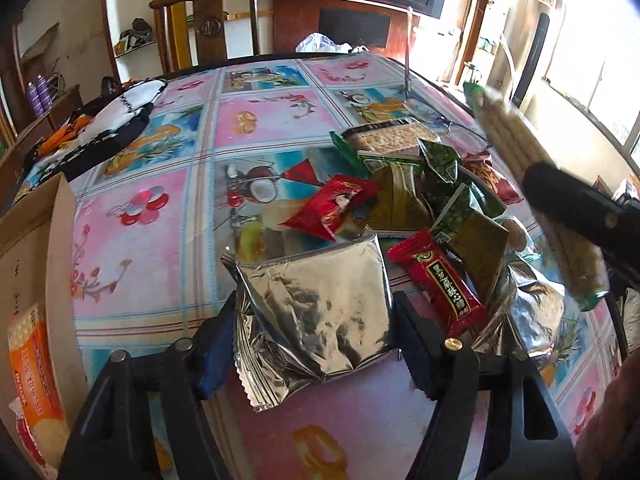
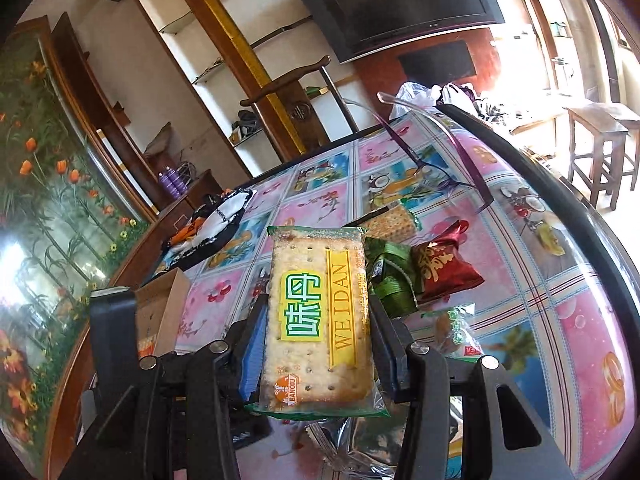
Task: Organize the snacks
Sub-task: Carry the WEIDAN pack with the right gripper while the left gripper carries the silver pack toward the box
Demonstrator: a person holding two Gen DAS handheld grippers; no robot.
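Our left gripper [image 1: 316,320] clamps a silver pouch [image 1: 316,312] on the worktop [image 1: 168,240]. Our right gripper [image 2: 316,328] clamps a cracker pack [image 2: 316,312], lifted. Snack packets [image 1: 420,196] crowd behind; a box [image 1: 36,264] stands left.

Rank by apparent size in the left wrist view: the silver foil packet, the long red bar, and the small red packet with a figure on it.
1. silver foil packet, though it lies nearest the camera.
2. long red bar and small red packet look alike; unranked.
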